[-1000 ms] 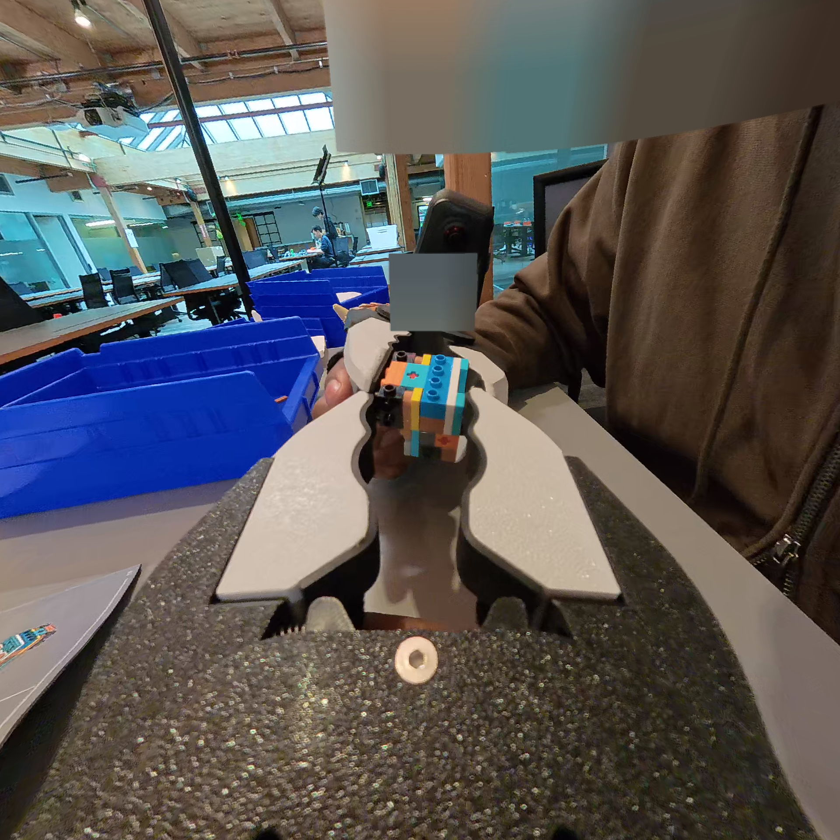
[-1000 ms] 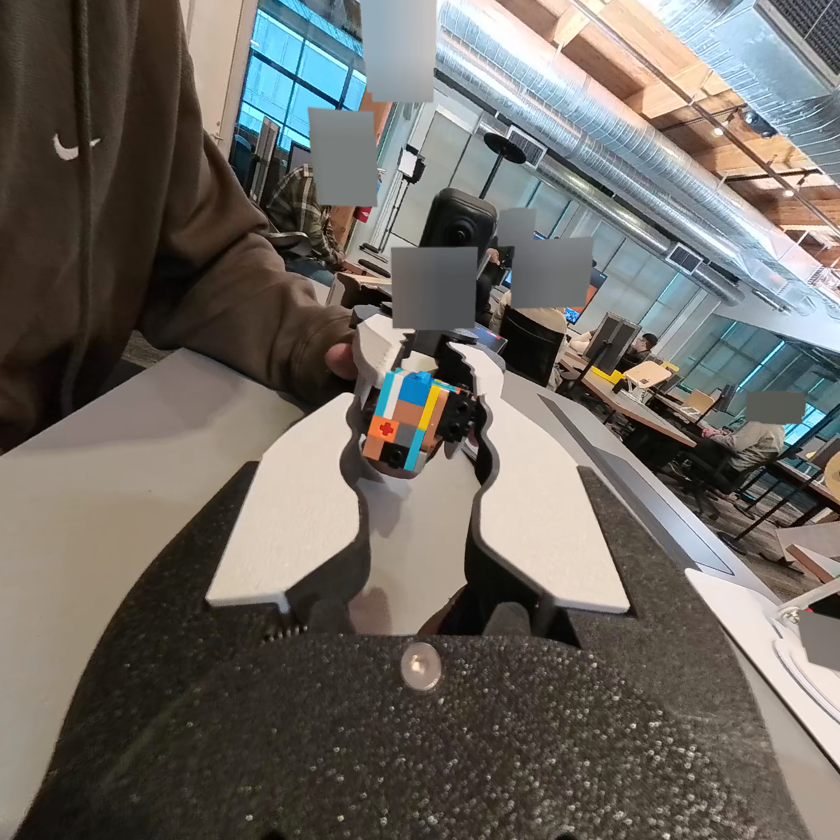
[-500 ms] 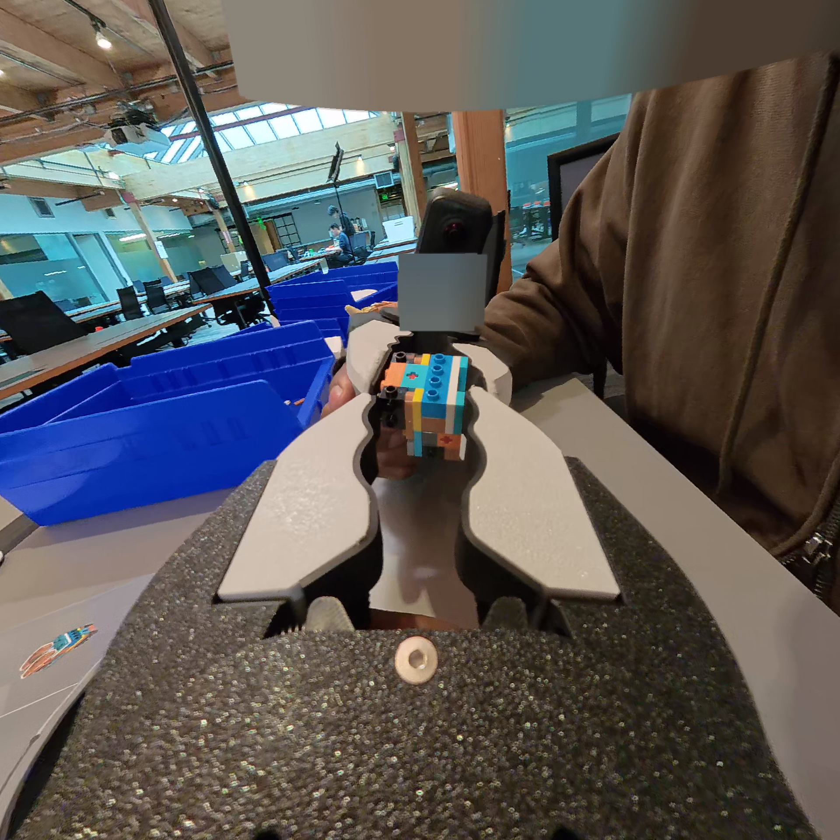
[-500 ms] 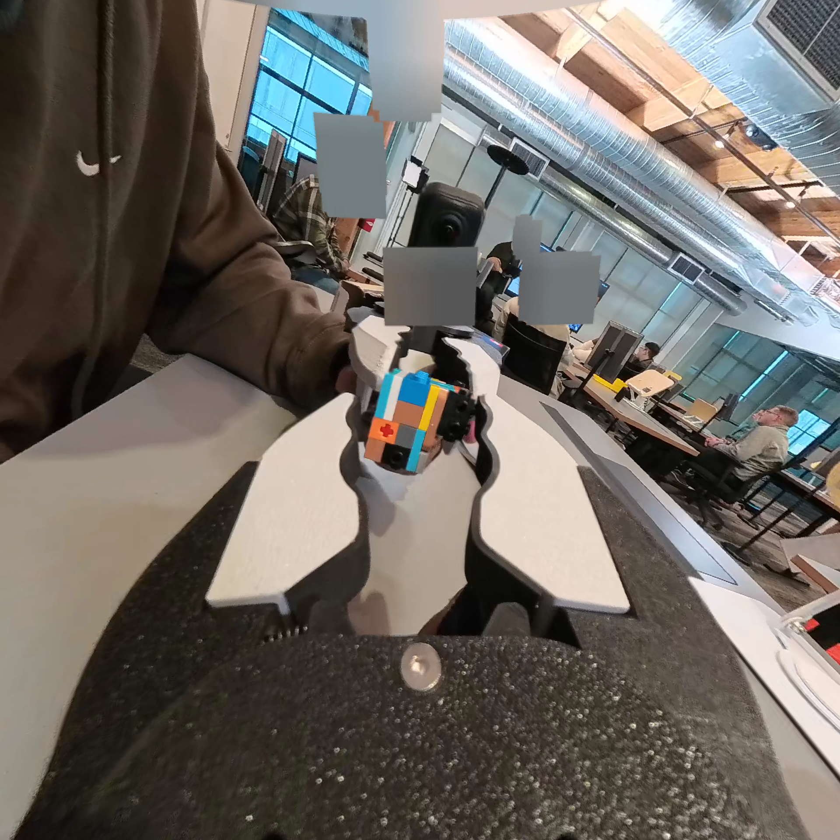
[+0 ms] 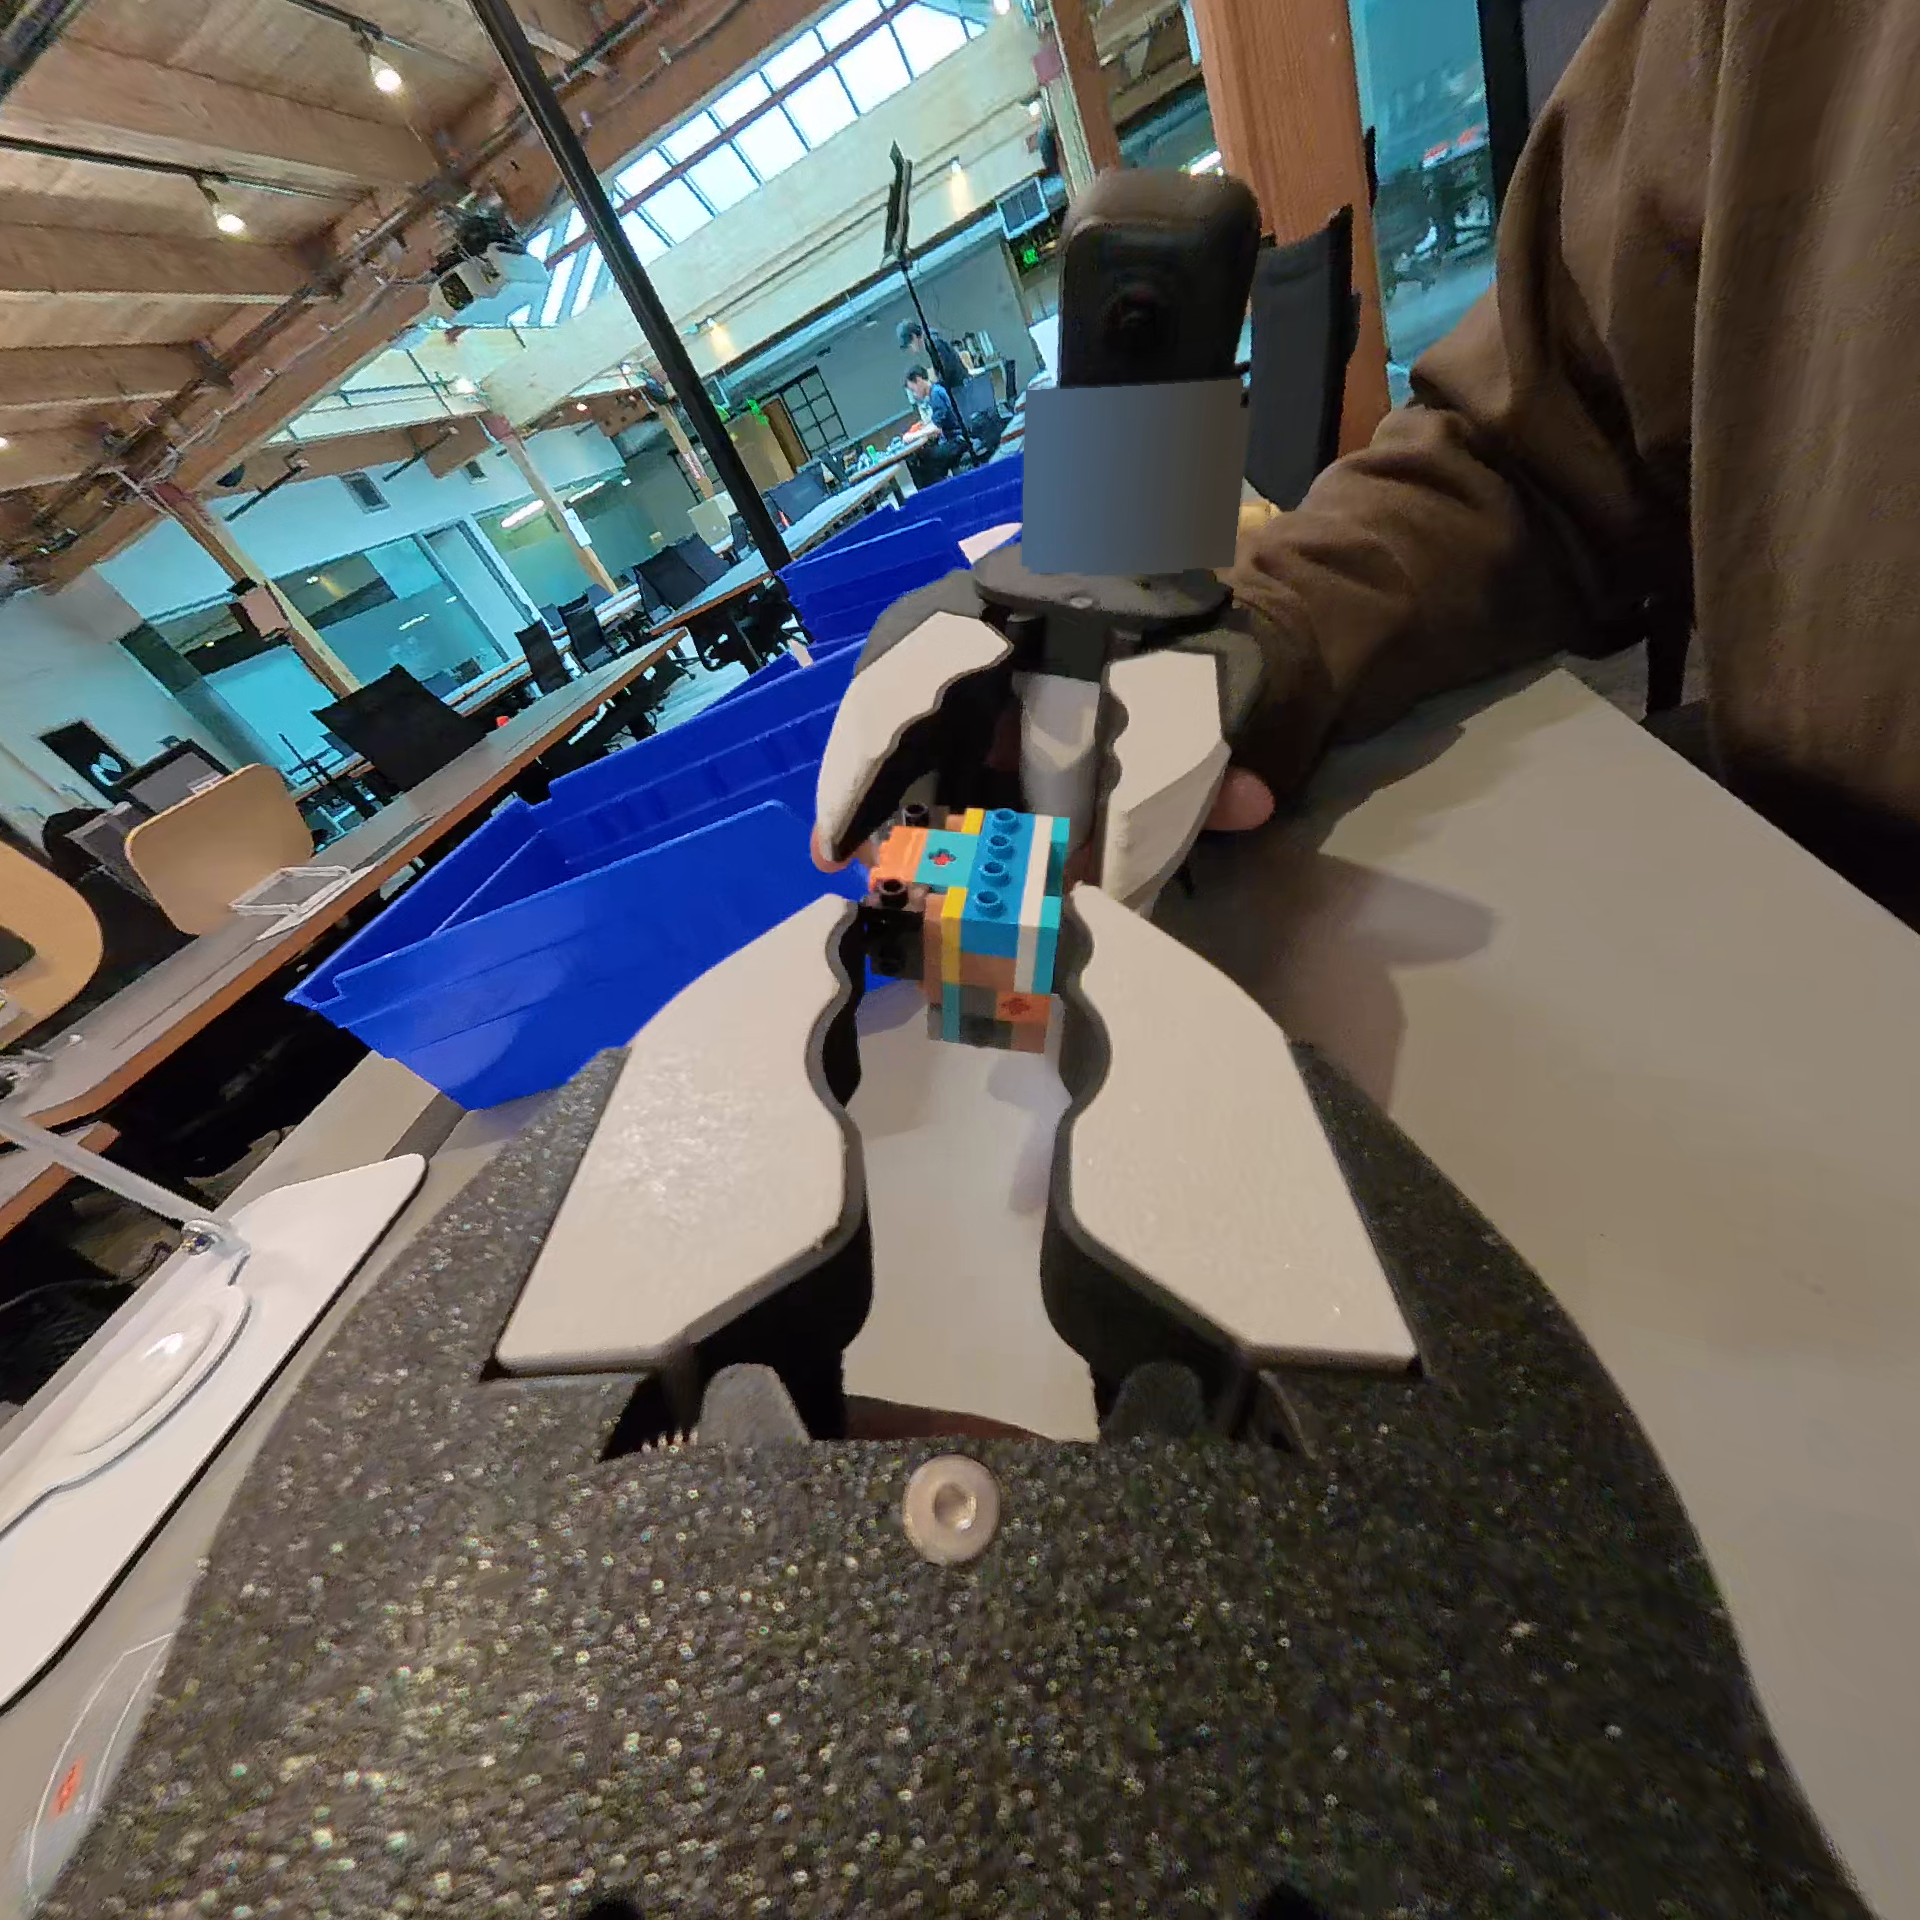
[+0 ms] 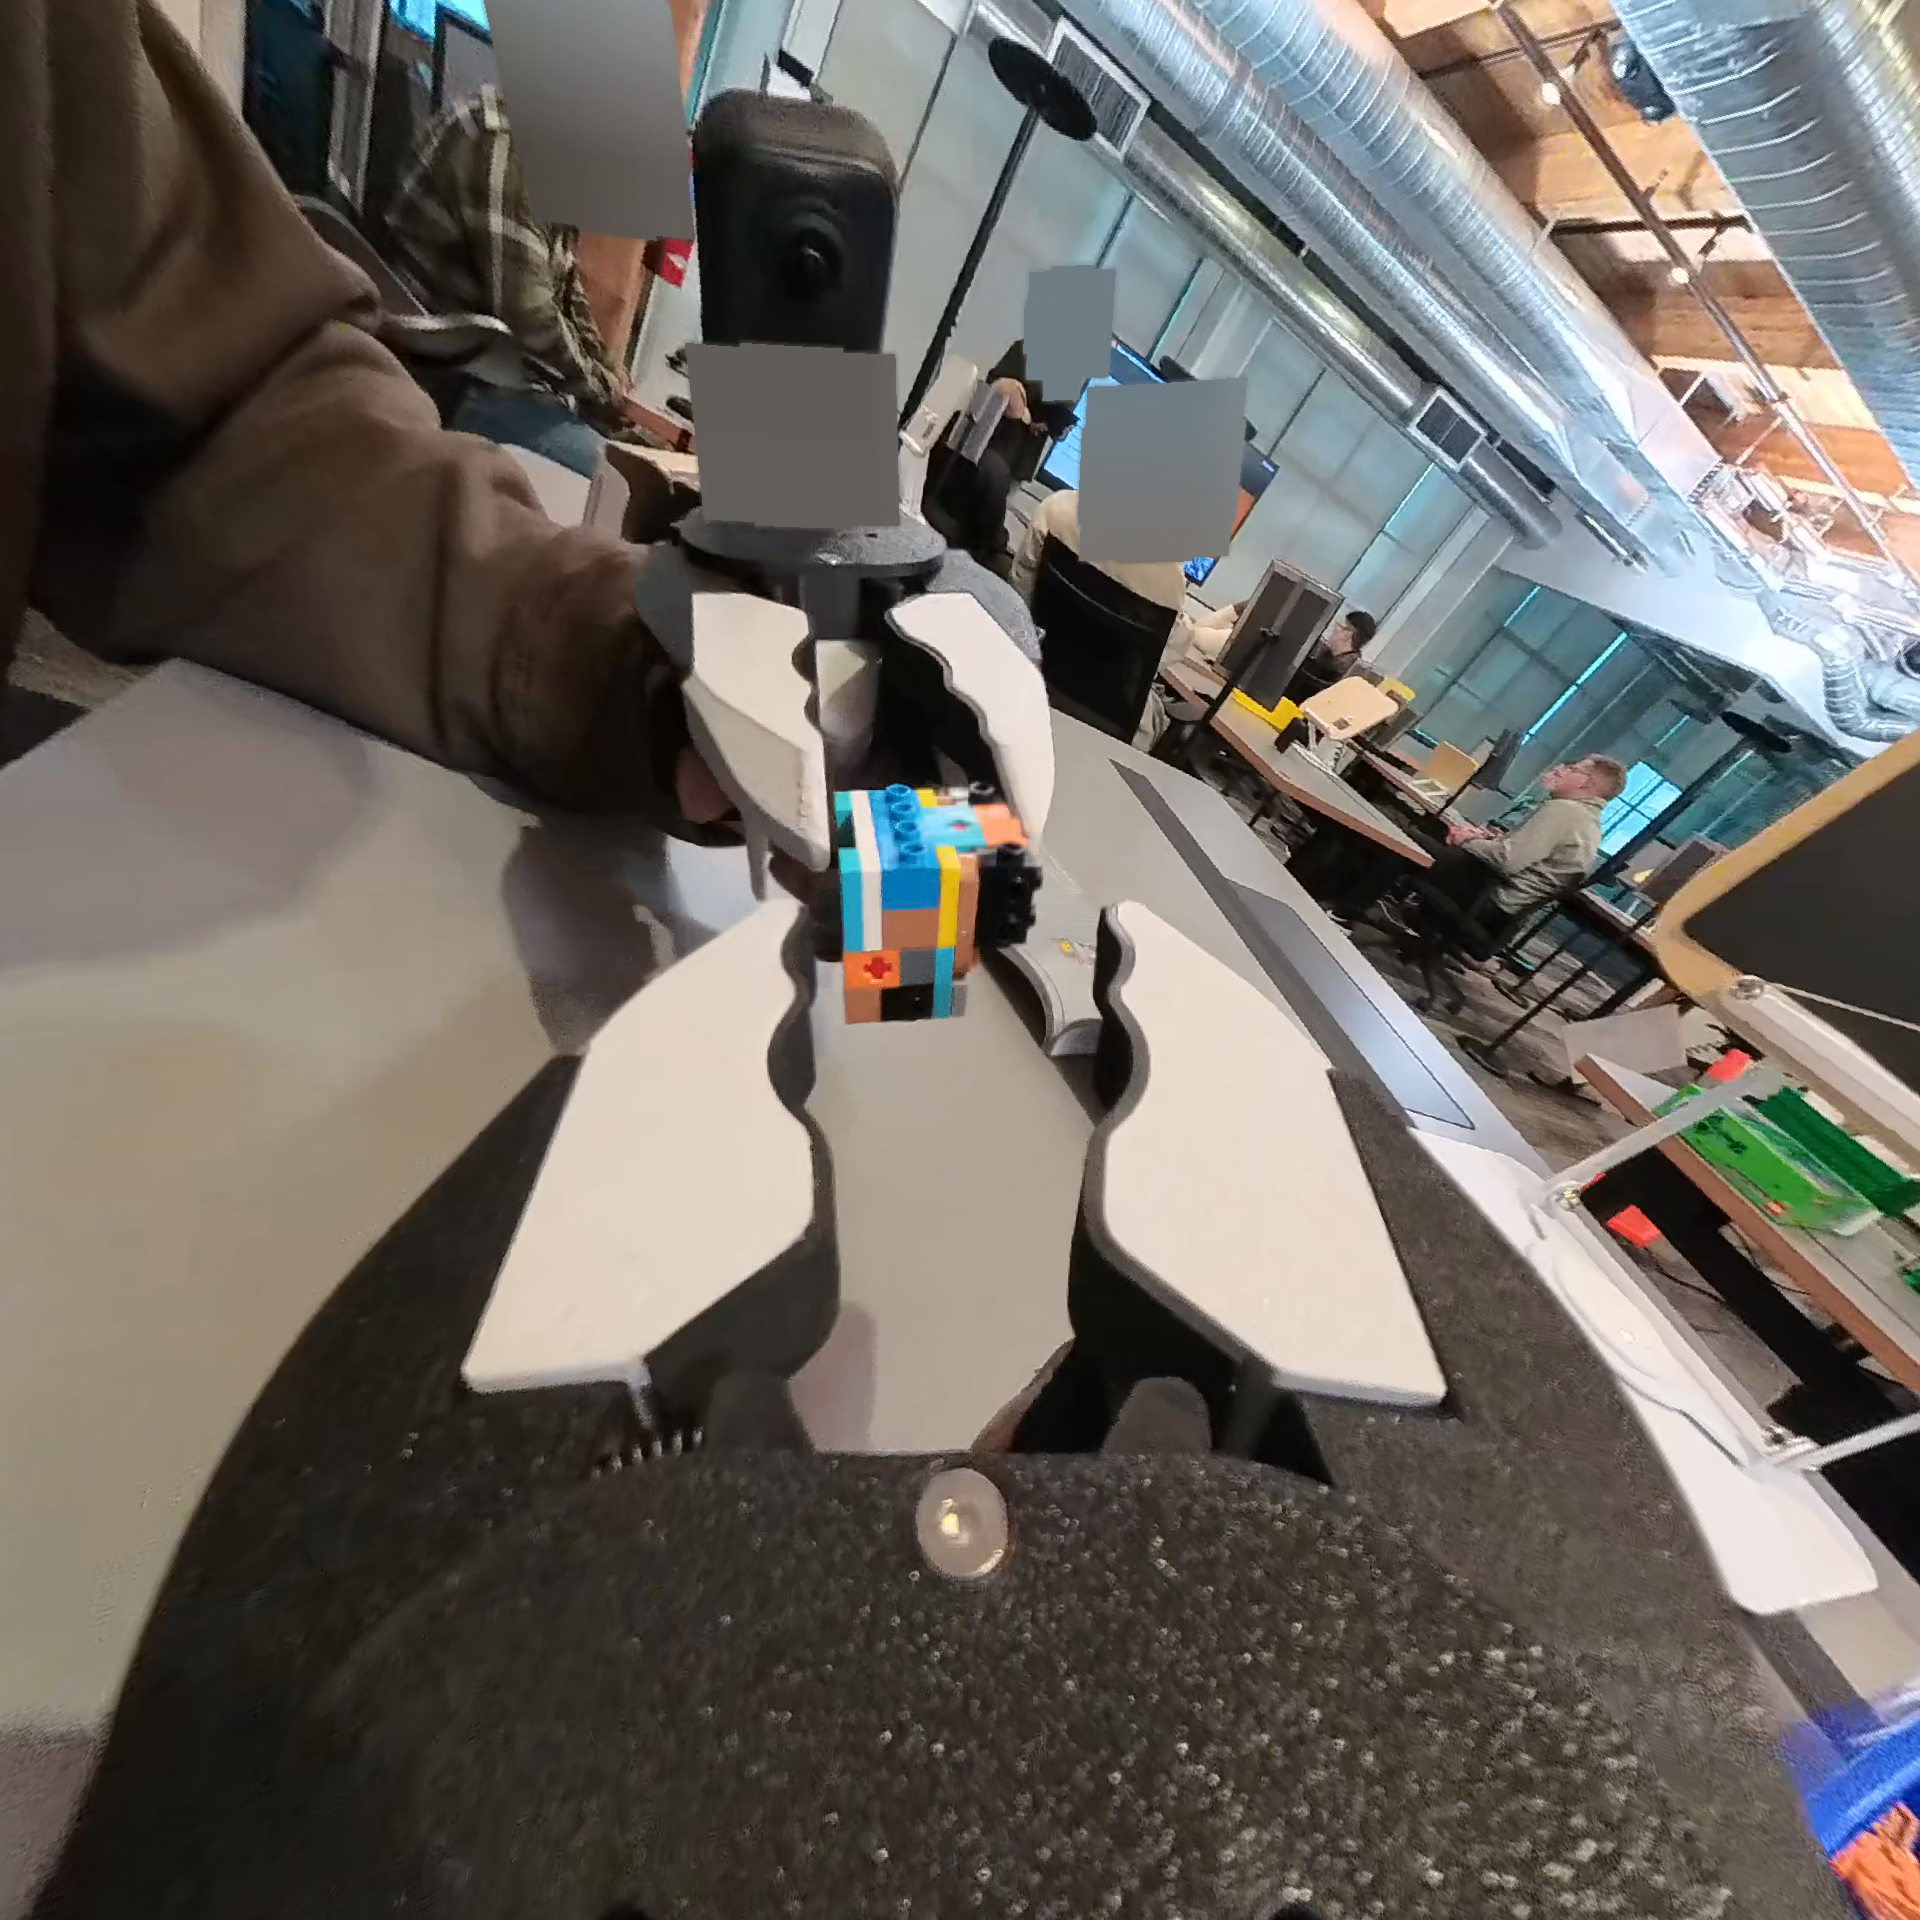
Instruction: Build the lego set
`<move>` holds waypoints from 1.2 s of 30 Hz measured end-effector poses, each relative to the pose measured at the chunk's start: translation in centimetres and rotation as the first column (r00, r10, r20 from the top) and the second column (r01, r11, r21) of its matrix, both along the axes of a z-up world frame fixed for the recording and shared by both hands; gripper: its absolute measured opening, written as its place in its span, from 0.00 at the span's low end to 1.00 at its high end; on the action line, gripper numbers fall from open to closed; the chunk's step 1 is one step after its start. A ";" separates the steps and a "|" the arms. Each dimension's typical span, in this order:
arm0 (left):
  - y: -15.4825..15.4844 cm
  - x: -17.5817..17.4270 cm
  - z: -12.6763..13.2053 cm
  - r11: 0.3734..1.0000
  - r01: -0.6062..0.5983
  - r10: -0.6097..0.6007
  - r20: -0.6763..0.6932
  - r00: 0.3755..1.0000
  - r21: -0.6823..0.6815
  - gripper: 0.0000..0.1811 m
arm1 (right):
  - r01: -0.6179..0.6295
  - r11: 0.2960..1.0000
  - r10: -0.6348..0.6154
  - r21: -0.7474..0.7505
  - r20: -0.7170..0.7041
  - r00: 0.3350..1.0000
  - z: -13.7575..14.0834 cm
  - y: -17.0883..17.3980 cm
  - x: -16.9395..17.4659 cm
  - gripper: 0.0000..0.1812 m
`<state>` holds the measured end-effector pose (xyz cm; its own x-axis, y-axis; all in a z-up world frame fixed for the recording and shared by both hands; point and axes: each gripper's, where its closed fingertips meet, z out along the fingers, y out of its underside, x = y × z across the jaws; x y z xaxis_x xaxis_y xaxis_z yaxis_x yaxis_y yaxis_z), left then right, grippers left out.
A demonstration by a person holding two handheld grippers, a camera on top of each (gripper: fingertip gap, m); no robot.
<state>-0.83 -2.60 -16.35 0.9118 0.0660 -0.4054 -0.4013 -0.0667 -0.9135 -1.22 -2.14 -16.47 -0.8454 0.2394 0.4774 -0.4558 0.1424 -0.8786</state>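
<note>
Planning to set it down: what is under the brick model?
Bare grey table only. The left claw holds the brick model above it. The model's underside faces away, unseen.

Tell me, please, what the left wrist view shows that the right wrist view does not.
Only the left wrist view shows the row of blue bins beside the table. Only the right wrist view shows silver ceiling ducts and green items on a distant desk. Both show the lego build between the left gripper and right gripper, over the grey table.
</note>
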 end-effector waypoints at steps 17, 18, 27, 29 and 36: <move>0.4 0.2 -0.5 1.000 0.021 -0.020 0.065 0.998 -0.002 0.19 | -0.017 0.999 0.017 0.037 0.001 1.000 -0.7 -0.3 0.4 0.20; 0.4 0.2 -0.5 1.000 0.020 -0.020 0.065 0.998 0.002 0.19 | -0.016 0.999 0.016 0.039 0.000 1.000 -0.6 -0.3 0.4 0.20; 0.3 -0.1 -0.5 1.000 0.009 -0.010 0.054 0.999 0.008 0.19 | 0.003 0.999 -0.002 0.052 -0.009 1.000 -0.6 -0.4 0.1 0.20; 0.3 -0.1 -0.3 1.000 0.011 -0.012 0.055 0.998 0.021 0.19 | 0.003 0.999 -0.003 0.034 -0.002 1.000 -0.4 -0.3 0.1 0.20; 0.3 -0.1 0.0 0.998 0.023 -0.027 0.085 0.996 0.055 0.19 | 0.001 1.000 -0.001 0.016 -0.002 1.000 -0.3 -0.2 0.2 0.22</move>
